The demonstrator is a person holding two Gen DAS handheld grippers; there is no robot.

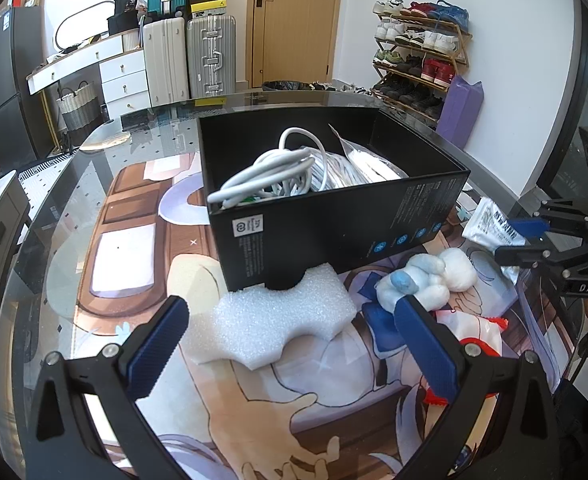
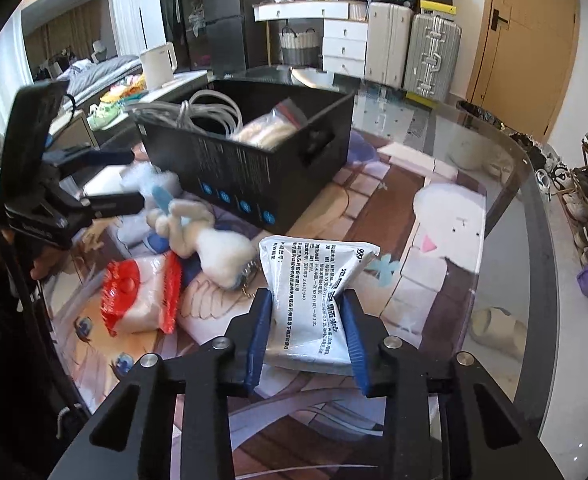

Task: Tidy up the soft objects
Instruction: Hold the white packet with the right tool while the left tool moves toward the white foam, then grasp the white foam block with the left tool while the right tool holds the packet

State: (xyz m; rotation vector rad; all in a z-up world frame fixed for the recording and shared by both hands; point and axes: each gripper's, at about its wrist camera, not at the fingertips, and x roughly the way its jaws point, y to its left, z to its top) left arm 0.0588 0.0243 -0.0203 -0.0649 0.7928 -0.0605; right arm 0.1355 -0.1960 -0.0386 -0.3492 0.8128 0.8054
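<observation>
A black box (image 1: 334,216) on the glass table holds white cables (image 1: 270,176) and a clear bag; it also shows in the right wrist view (image 2: 254,168). A white foam piece (image 1: 278,320) lies before it, between the fingers of my open left gripper (image 1: 290,344). A white plush toy (image 1: 426,280) lies to its right, also in the right wrist view (image 2: 206,240). My right gripper (image 2: 308,316) is shut on a silver-white packet (image 2: 314,292), held just above the table. A red-and-white bag (image 2: 142,296) lies left of it.
The table's glass edge (image 2: 534,240) curves along the right. A shoe rack (image 1: 422,56) stands against the far wall, with suitcases (image 1: 210,56) beside a wooden door. A white kettle (image 2: 158,64) stands on a counter behind the box.
</observation>
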